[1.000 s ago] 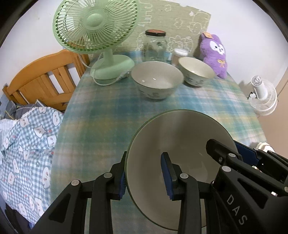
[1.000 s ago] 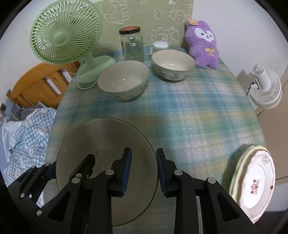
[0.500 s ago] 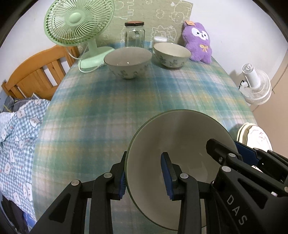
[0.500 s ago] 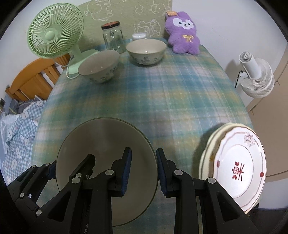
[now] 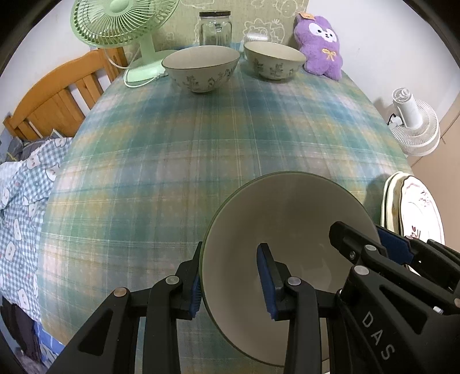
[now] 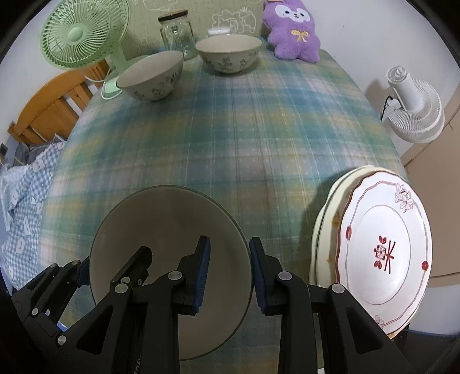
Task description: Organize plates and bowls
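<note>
A large pale bowl with a dark rim [image 5: 287, 224] [image 6: 161, 230] hangs over the near part of the plaid-clothed table [image 5: 201, 149], held by both grippers. My left gripper [image 5: 230, 270] is shut on its left rim, one pad outside the wall and one inside. My right gripper [image 6: 230, 259] is shut on the opposite rim, and it shows in the left wrist view too. Two smaller patterned bowls [image 5: 201, 69] [image 5: 273, 61] stand at the table's far end. A stack of scalloped plates [image 6: 382, 253] with a red-patterned one on top lies at the near right edge, beside the held bowl.
At the back of the table stand a green desk fan [image 5: 120, 26], a glass jar [image 5: 215, 27] and a purple plush toy [image 5: 319, 49]. A white fan [image 6: 411, 112] stands on the floor to the right. A wooden frame [image 5: 57, 100] and checked bedding [image 5: 20, 201] lie to the left.
Both grippers, still shut on the bowl, have drawn back toward the near edge and sunk a little. The far bowls receded and the plate stack came into view at right.
</note>
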{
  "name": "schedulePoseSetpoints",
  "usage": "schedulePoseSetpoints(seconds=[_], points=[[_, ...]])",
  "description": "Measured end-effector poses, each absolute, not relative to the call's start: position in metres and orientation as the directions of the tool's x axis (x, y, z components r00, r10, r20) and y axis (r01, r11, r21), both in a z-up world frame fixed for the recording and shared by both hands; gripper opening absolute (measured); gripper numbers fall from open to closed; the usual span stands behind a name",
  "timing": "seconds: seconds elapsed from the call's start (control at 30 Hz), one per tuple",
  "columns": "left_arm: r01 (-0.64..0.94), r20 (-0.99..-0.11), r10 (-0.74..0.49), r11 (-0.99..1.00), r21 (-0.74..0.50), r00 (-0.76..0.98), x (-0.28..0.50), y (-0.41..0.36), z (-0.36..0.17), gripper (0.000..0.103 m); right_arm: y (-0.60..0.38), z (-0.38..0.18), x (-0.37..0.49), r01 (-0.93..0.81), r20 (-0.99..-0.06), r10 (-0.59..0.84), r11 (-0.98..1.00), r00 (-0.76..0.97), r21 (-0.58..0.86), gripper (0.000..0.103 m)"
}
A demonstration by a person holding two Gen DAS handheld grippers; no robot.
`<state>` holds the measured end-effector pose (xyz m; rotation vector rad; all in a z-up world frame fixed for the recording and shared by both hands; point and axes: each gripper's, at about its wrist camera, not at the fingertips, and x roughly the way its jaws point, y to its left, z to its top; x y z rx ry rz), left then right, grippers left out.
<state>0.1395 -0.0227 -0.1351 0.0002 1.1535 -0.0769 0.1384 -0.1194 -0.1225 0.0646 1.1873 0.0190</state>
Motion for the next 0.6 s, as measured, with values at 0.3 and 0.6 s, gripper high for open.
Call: schedulePoseSetpoints(seconds=[0.3,0.6], points=[[0.054,-0.905,-0.047,0.998,-0.026,0.423,0.137,-0.026,-0.132,0.048,-0.119,-0.12,0.137,-0.006,-0.916,0.053,0.998,0.397,0.055,0.032],[0.017,-0.88,-0.008,1.0,0.001,0.476,0.135,-0.024,-0.102,0.074,-0.126,-0.089,0.137,-0.004,-0.886,0.053,0.998,0.46,0.058,0.067]])
